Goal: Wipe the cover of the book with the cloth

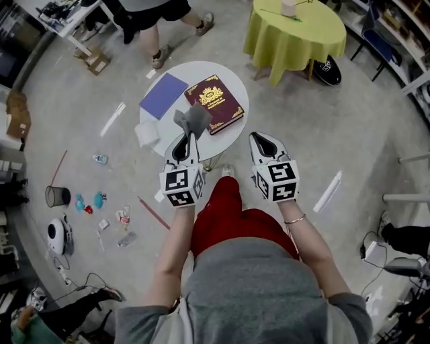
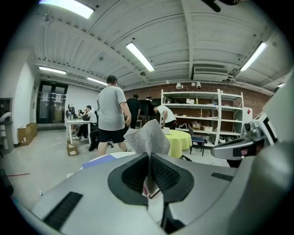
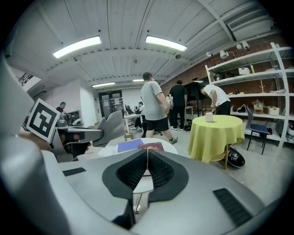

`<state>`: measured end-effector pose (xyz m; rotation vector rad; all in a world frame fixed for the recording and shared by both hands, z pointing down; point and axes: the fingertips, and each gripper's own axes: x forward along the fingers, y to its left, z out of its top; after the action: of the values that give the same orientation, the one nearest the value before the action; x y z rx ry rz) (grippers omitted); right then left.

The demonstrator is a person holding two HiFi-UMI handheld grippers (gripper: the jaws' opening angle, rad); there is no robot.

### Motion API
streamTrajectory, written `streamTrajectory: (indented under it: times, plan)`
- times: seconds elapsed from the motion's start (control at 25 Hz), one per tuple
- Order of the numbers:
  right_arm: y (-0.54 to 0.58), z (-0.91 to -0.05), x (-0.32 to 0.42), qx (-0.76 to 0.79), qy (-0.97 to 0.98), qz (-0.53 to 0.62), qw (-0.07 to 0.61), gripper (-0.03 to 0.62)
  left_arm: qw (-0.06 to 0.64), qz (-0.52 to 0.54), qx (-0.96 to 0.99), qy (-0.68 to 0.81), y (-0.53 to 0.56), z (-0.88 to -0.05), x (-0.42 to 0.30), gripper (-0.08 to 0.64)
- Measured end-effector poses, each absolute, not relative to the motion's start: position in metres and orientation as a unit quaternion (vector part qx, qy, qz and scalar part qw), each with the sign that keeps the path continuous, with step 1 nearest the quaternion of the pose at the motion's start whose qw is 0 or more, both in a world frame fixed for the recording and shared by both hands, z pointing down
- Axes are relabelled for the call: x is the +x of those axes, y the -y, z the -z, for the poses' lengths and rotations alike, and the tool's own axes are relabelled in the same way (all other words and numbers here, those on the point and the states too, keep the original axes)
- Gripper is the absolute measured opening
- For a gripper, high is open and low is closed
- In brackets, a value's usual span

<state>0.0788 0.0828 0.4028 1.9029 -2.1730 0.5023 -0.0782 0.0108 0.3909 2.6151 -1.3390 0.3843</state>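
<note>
A dark red book with a gold crest lies on the small round white table, right of centre. My left gripper is shut on a grey cloth, which stands up from the jaws over the table's near side, beside the book. In the left gripper view the cloth rises from between the closed jaws. My right gripper is shut with nothing in it, just off the table's near right edge. In the right gripper view the book lies ahead on the table.
A blue sheet and a white crumpled cloth lie on the table's left half. A round table with a yellow-green cover stands to the far right. A person walks beyond the table. Small items litter the floor at left.
</note>
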Motion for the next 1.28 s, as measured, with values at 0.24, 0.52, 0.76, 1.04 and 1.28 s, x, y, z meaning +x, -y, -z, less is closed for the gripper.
streamTrajectory:
  times: [0.24, 0.52, 0.76, 1.04, 1.28]
  plan:
    - [-0.023, -0.415, 0.088, 0.636, 0.740, -0.180, 0.125, 0.029, 0.106, -0.139, 0.874, 0.454, 0.052, -0.406, -0.072, 0.023]
    - [0.045, -0.431, 0.082, 0.615, 0.749, -0.191, 0.155, 0.029, 0.128, -0.143, 0.867, 0.460, 0.115, -0.418, -0.076, 0.023]
    - [0.087, -0.442, 0.082, 0.607, 0.749, -0.196, 0.177, 0.029, 0.139, -0.144, 0.867, 0.457, 0.154, -0.424, -0.071, 0.023]
    - [0.111, -0.458, 0.088, 0.595, 0.749, -0.207, 0.204, 0.029, 0.147, -0.148, 0.867, 0.453, 0.175, -0.430, -0.058, 0.024]
    - [0.126, -0.479, 0.096, 0.565, 0.762, -0.220, 0.229, 0.029, 0.160, -0.163, 0.851, 0.472, 0.189, -0.444, -0.050, 0.023]
